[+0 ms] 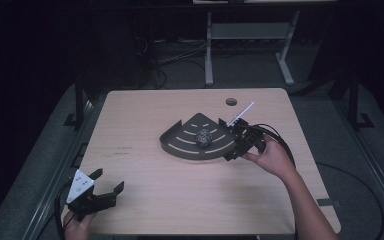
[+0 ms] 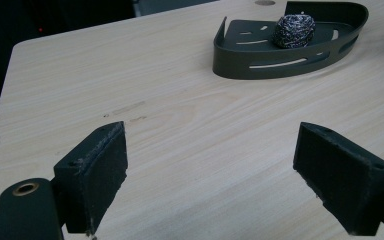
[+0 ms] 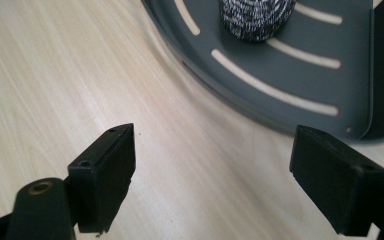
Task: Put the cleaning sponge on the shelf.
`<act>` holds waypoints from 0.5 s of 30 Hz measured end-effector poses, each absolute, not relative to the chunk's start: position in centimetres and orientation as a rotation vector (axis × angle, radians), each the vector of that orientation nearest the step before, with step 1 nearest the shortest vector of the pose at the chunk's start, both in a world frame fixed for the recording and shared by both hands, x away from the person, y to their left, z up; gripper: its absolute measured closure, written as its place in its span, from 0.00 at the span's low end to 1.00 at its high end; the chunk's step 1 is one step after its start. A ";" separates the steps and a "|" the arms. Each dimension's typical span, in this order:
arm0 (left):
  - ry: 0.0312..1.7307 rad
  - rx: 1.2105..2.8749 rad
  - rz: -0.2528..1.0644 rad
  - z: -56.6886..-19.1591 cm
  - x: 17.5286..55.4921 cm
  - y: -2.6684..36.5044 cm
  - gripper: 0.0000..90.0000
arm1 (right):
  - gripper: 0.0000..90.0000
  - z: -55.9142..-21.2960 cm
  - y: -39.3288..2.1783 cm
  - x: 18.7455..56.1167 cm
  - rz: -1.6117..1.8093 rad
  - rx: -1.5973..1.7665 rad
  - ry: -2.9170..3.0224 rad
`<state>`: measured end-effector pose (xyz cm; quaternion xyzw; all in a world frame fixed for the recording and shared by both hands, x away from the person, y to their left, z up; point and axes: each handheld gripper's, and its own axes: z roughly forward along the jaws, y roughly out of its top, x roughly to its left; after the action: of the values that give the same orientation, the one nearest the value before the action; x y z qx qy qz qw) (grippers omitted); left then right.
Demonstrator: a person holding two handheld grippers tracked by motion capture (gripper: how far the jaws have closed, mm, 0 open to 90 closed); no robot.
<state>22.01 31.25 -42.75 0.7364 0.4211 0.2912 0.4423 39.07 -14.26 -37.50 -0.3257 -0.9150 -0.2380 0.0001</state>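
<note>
A dark grey quarter-round slotted shelf tray [image 1: 180, 145] lies at the middle of the wooden table, with a ball of steel wool [image 1: 203, 136] resting in it. My right gripper [image 1: 236, 145] is at the tray's right end, open, with nothing between its jaws. In the right gripper view the tray [image 3: 300, 75] and the steel wool [image 3: 256, 17] lie just ahead of the open gripper [image 3: 212, 175]. My left gripper [image 1: 107, 184] is open near the table's front left corner, far from the tray [image 2: 260, 65] and the steel wool [image 2: 293, 30].
A round cable hole [image 1: 231, 102] is in the table near its far edge. A white stick-like piece [image 1: 241, 114] rises behind the right gripper. Cables [image 1: 280, 137] trail from the right gripper across the table's right side. A white desk frame [image 1: 209, 55] stands beyond the table.
</note>
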 end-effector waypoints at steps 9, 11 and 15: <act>1.042 1.833 0.724 -42.8 22.0 31.3 0.15 | 0.20 -38.1 -16.1 37.6 -0.751 -1.053 -2.867; 1.046 1.833 0.725 -42.8 22.0 31.3 0.15 | 0.20 -38.4 -16.4 37.3 -0.749 -1.061 -2.867; 1.043 1.832 0.726 -42.8 22.0 31.3 0.15 | 0.20 -38.8 -17.1 36.7 -0.754 -1.070 -2.859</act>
<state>21.97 31.27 -42.76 0.7377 0.4200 0.2924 0.4404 36.69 -17.11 -38.80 -0.3403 -0.9092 -0.2398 -0.0016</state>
